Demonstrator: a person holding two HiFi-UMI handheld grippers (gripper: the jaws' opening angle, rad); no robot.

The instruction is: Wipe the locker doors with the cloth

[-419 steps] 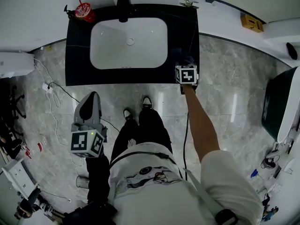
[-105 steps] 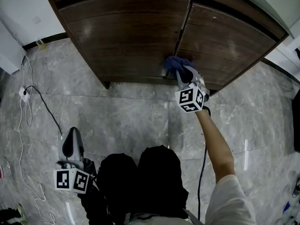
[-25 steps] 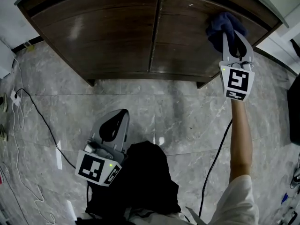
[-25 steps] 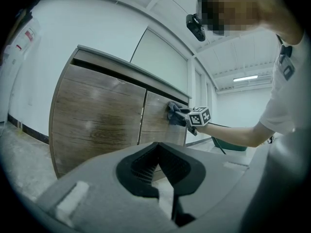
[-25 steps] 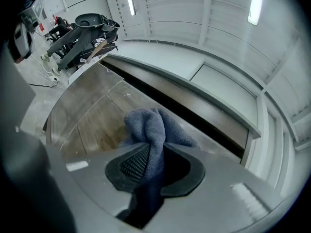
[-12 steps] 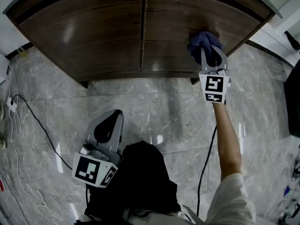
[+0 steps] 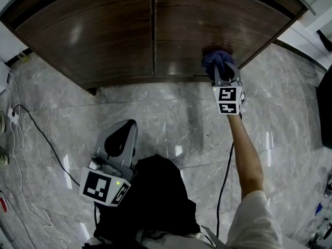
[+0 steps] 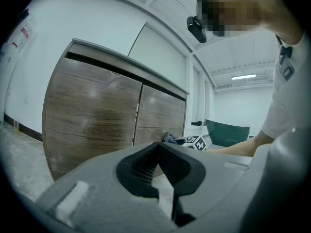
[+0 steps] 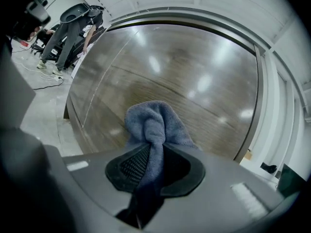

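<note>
Pinching a bunched blue-grey terry cloth at a fold between their pads, the right tongs are held out at arm's length with the wad projecting ahead of the tips, so that cloth rather than plastic is pressed to the wood. Contact is made low on the right-hand dark brown wood-grain locker door, near its bottom edge. The matching left-hand door is untouched and is divided from the first by a narrow vertical seam. The left tongs are pressed together on nothing and carried low beside the person's legs, well apart from the doors; they are judged idle, one cloth sufficing. Glossy door faces with light reflections are noted. A grey veined marble-tile floor, white walls and a black cable trailed at the left are recorded.
</note>
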